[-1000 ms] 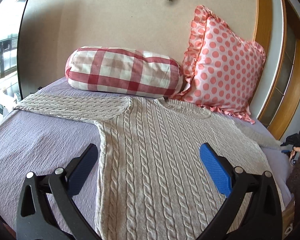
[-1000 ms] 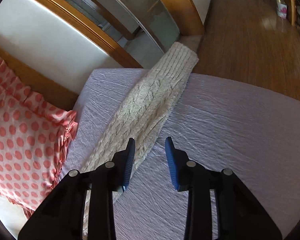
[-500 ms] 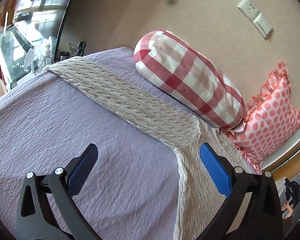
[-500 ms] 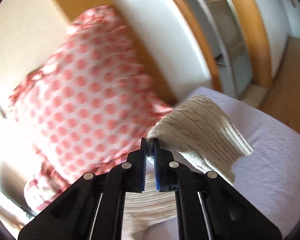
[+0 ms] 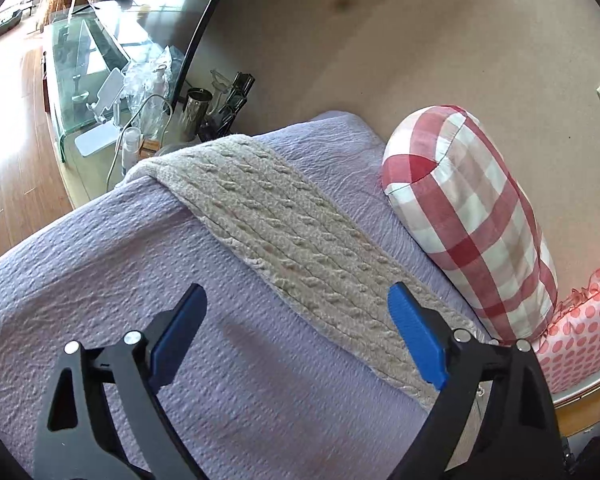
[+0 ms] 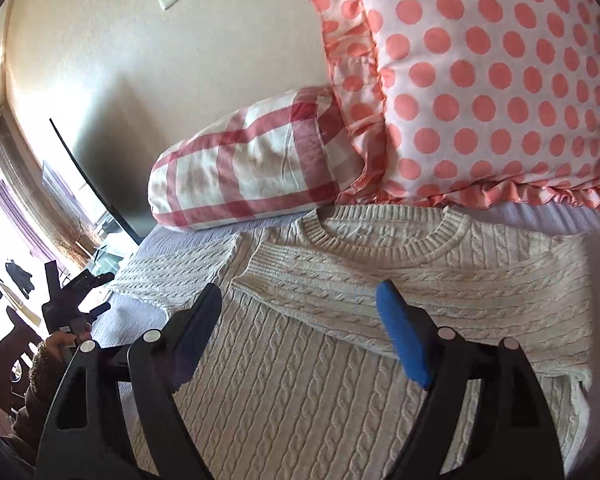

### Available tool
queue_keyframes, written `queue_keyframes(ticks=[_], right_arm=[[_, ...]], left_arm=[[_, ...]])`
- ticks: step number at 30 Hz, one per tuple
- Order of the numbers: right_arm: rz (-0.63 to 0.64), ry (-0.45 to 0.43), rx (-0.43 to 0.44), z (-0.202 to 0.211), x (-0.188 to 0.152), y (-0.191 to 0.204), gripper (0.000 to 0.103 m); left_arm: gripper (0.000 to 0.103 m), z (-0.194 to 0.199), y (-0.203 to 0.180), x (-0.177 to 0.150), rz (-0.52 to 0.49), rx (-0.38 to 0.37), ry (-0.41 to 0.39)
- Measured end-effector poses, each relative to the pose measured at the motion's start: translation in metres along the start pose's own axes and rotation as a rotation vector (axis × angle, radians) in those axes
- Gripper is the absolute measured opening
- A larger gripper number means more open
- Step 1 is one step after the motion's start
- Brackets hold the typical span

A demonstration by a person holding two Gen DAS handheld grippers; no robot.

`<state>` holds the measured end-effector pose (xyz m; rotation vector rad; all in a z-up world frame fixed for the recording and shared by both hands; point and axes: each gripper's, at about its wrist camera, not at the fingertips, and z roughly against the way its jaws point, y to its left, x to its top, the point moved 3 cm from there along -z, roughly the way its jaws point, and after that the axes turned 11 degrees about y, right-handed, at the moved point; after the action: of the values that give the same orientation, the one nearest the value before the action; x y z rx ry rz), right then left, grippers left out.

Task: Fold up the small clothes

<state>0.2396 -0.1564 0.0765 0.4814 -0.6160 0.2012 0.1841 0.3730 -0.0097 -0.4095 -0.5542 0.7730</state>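
Observation:
A cream cable-knit sweater [image 6: 300, 380] lies flat on the lilac bedspread [image 5: 100, 272]. In the right wrist view its right sleeve [image 6: 420, 292] lies folded across the chest below the collar [image 6: 384, 240]. My right gripper [image 6: 300, 320] is open and empty just above that sleeve. In the left wrist view the other sleeve [image 5: 284, 240] stretches out straight toward the bed's far corner. My left gripper [image 5: 296, 320] is open and empty, hovering over that sleeve's near part and the bedspread.
A red-checked bolster [image 5: 472, 216] and a pink polka-dot pillow [image 6: 480, 80] lean on the wall behind the sweater. A glass desk [image 5: 100, 80] with a cup and clutter stands past the bed's far corner. Wooden floor [image 5: 8, 140] lies beyond.
My right gripper carried the right sleeve over the chest, let go and opened. My left gripper swung left from the sweater's body toward the outstretched left sleeve.

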Motion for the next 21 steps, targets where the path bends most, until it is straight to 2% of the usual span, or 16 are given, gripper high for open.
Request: queue_keyframes(ticks=[1,4,7,9,10,12,14,15,16,18,21], right_arm=[[-0.017,-0.011,-0.005,0.008,-0.003,-0.008,0.081],[-0.061,-0.031,-0.029,0.022,-0.006,-0.032,0.081],[-0.091,-0.034,-0.044,0.031,-0.016,-0.046,0.082],[-0.109,-0.033,-0.043,0.031,-0.02,-0.054,0.082],[-0.116,-0.034,-0.04,0.03,-0.022,-0.057,0.082],[-0.13,-0.034,-0.025,0.03,-0.023,-0.062,0.082],[-0.139,-0.036,-0.013,0.031,-0.025,-0.064,0.082],[-0.138,-0.04,-0.007,0.034,-0.026,-0.065,0.082],[-0.134,-0.047,-0.006,0.039,-0.026,-0.066,0.082],[-0.124,-0.074,-0.023,0.05,-0.026,-0.069,0.082],[-0.129,-0.123,-0.063,0.07,-0.025,-0.079,0.082]], left_arm=[[0.087,0.0,0.004,0.004,0.013,-0.024,-0.009],[0.077,0.0,0.016,0.016,0.07,-0.062,-0.006],[0.059,-0.001,0.034,0.03,0.151,-0.109,-0.009],[0.041,-0.003,0.046,0.04,0.198,-0.133,-0.01],[0.036,-0.004,0.051,0.044,0.215,-0.136,-0.009],[0.013,-0.008,0.059,0.051,0.241,-0.119,0.002],[0.008,-0.01,0.063,0.056,0.252,-0.124,0.012],[0.007,-0.009,0.06,0.058,0.241,-0.096,0.017],[0.007,-0.004,0.049,0.059,0.202,-0.047,0.008],[0.006,0.013,0.01,0.061,0.06,0.034,-0.054],[0.005,0.039,-0.096,0.039,-0.269,0.077,-0.136]])
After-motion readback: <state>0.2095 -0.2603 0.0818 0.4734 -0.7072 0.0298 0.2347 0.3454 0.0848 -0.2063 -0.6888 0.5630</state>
